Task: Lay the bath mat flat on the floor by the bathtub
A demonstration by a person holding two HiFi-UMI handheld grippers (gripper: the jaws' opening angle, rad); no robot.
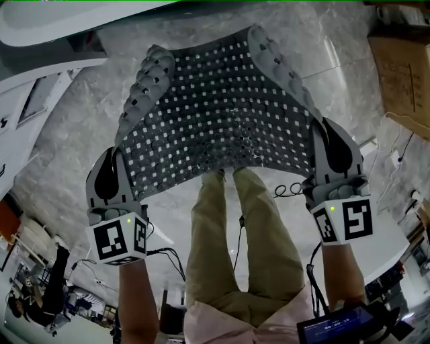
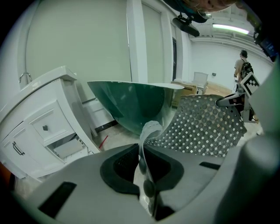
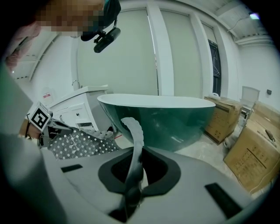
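A person stands on a pale marble floor (image 1: 60,141) and holds a grey mat (image 1: 215,114) up in the air, spread out in front of the legs (image 1: 235,228). The mat is dotted with small square holes and round suction bumps.

The left tongs (image 1: 119,156) are clenched on the mat's near left corner. The right tongs (image 1: 321,138) are clenched on its near right corner. Each gripper view shows a thin edge of the mat pinched between that pair's closed jaws and rising in a curl beyond them.

The mat stretches from one pair of tongs to the other and reaches away from the person, with its near edge sagging a little in the middle. Both far corners curl upward and inward. Whether the far edge touches the floor cannot be told.

The tub (image 1: 60,20), white at the rim and dark green outside, lies at the far left, near the mat's far left corner. A white cabinet (image 2: 43,127) stands left of the tub. Cardboard boxes (image 3: 258,148) stand on the floor at the right.
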